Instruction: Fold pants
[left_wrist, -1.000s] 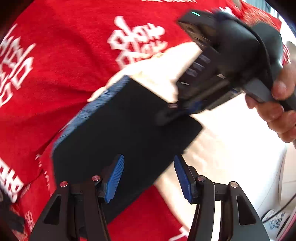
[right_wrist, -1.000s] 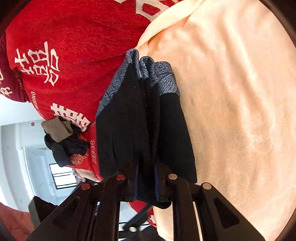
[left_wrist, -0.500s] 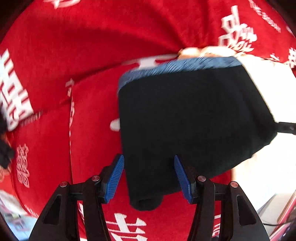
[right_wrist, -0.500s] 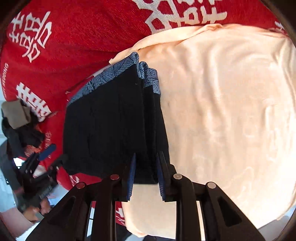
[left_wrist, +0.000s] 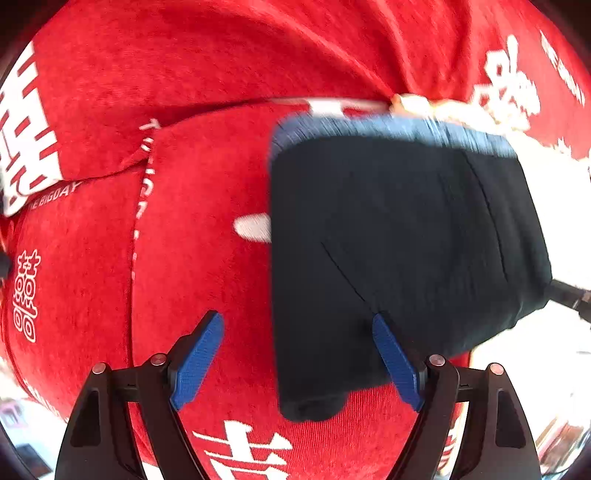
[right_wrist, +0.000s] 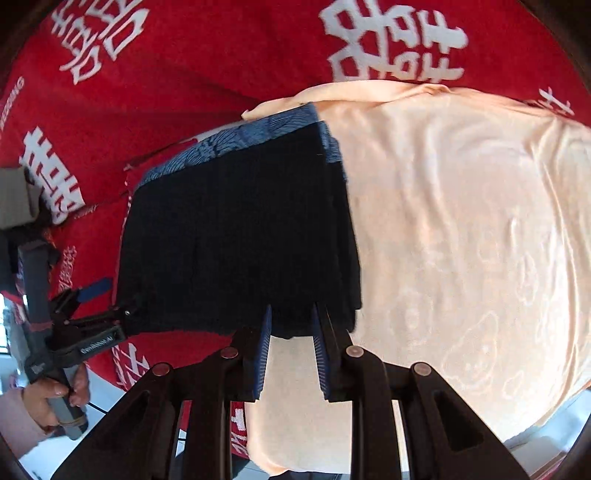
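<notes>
The folded dark pants (left_wrist: 399, 243), with a blue patterned waistband (left_wrist: 388, 127) at the far edge, lie flat, half on the red blanket (left_wrist: 207, 221) and half on the peach towel (right_wrist: 461, 229). My left gripper (left_wrist: 297, 363) points down over their near left corner. Its jaws are opening, and the blue pads stand wide apart with the corner loose between them. In the right wrist view the pants (right_wrist: 236, 240) lie just ahead of my right gripper (right_wrist: 291, 325). Its pads stand slightly apart, and the pants' near edge shows between the fingertips without being pinched. The left gripper (right_wrist: 110, 301) sits at the pants' left corner.
The red blanket (right_wrist: 221, 55) carries large white characters and is creased. A hand (right_wrist: 55, 395) holds the left gripper's handle at the lower left. A dark and beige bundle (right_wrist: 14, 199) lies at the far left. The right gripper's tip (left_wrist: 569, 295) shows at the pants' right edge.
The pants went from hanging in the right gripper to lying flat. The left pads spread wider around the corner. The right gripper loosened and drew back to the pants' edge.
</notes>
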